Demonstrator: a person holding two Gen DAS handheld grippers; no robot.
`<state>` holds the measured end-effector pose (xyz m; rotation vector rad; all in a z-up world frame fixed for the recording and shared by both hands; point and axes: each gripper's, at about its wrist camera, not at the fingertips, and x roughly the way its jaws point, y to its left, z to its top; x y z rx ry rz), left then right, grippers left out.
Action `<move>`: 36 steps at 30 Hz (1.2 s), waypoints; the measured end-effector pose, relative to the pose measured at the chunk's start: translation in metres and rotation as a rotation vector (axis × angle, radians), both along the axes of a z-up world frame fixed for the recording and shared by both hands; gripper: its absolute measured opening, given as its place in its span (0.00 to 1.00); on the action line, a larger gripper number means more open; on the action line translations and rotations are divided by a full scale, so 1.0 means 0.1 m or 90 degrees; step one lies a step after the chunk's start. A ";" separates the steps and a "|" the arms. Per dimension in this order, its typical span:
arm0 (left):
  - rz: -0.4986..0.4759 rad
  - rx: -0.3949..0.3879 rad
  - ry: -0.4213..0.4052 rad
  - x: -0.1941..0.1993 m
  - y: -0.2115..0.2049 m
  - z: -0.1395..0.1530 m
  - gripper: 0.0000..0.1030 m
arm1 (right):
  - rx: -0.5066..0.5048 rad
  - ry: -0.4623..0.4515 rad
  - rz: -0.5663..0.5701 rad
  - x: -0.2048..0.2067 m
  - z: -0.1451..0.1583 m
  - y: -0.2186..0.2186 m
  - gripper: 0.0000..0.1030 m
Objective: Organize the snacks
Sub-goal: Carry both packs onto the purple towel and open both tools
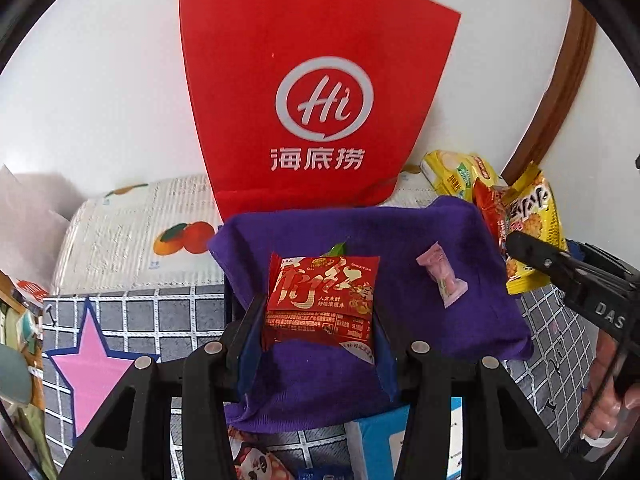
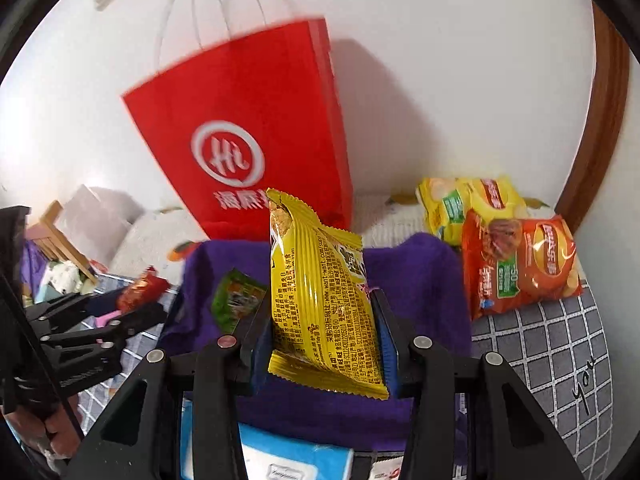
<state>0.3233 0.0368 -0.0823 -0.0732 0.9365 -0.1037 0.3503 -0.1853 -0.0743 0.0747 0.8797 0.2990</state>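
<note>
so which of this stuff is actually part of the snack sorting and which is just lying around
Part of the job:
- red snack packet in the left gripper
- yellow snack packet in the right gripper
- pink candy and green packet on the purple cloth
- chip bags
- red paper bag

Lying about:
- pink star
- blue tissue pack
- checked table cover

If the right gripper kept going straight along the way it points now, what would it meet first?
Most likely the purple cloth spread just beyond the right gripper, which is shut on the yellow snack packet. The red paper bag stands behind the cloth; depth is hard to judge here.
</note>
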 end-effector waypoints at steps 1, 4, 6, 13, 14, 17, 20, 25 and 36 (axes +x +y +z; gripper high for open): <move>0.002 -0.002 0.004 0.02 0.01 -0.03 0.44 | -0.002 0.002 0.000 0.02 -0.03 -0.01 0.43; 0.004 -0.012 0.014 0.05 0.04 -0.15 0.44 | -0.004 0.029 0.007 0.05 -0.13 -0.03 0.43; -0.001 -0.008 0.030 0.10 0.04 -0.22 0.44 | -0.014 0.042 0.012 0.08 -0.19 -0.05 0.43; 0.004 -0.023 0.055 0.18 0.12 -0.34 0.44 | -0.051 0.055 0.011 0.11 -0.30 -0.09 0.43; 0.005 -0.025 0.057 0.20 0.13 -0.34 0.44 | -0.047 0.060 0.014 0.11 -0.31 -0.09 0.43; 0.009 -0.026 0.065 0.23 0.17 -0.38 0.44 | -0.028 0.077 0.031 0.13 -0.35 -0.11 0.43; 0.009 -0.032 0.076 0.26 0.20 -0.41 0.44 | -0.020 0.103 0.048 0.16 -0.43 -0.07 0.43; 0.007 -0.032 0.093 0.29 0.20 -0.48 0.44 | -0.034 0.149 0.082 0.21 -0.65 0.03 0.43; -0.019 -0.045 0.144 0.31 0.11 -0.65 0.45 | -0.063 0.183 0.092 0.26 -0.86 0.10 0.43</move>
